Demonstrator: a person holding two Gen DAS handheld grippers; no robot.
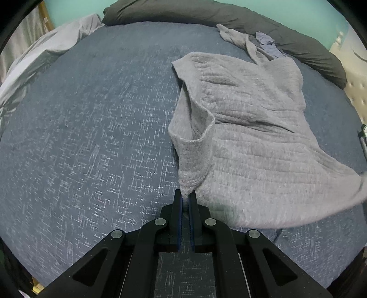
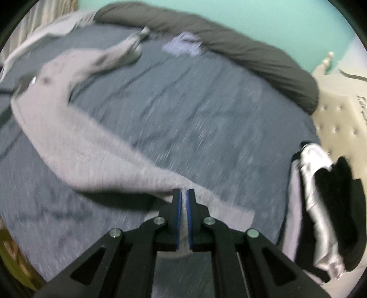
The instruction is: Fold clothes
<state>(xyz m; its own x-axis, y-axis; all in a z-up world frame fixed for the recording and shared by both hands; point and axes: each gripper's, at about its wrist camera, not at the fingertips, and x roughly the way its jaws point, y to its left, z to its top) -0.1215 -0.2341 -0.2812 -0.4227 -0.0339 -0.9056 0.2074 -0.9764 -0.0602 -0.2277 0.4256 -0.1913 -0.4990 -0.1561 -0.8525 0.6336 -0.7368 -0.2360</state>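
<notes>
One grey knitted sweater (image 1: 247,128) spread ahead and to the right of the left gripper (image 1: 185,194), a corner pinched between its closed fingers. One small bluish-lavender garment (image 1: 267,43) far ahead, beyond the sweater. One long dark bolster (image 1: 206,13) along the far edge. One pale grey sheet (image 1: 45,50) bunched far ahead to the left. One blue patterned bedcover (image 1: 91,128) beneath. One stack of black and white clothes (image 2: 321,206) right of the right gripper (image 2: 183,194). Two grippers in all, each clamped on sweater fabric.
</notes>
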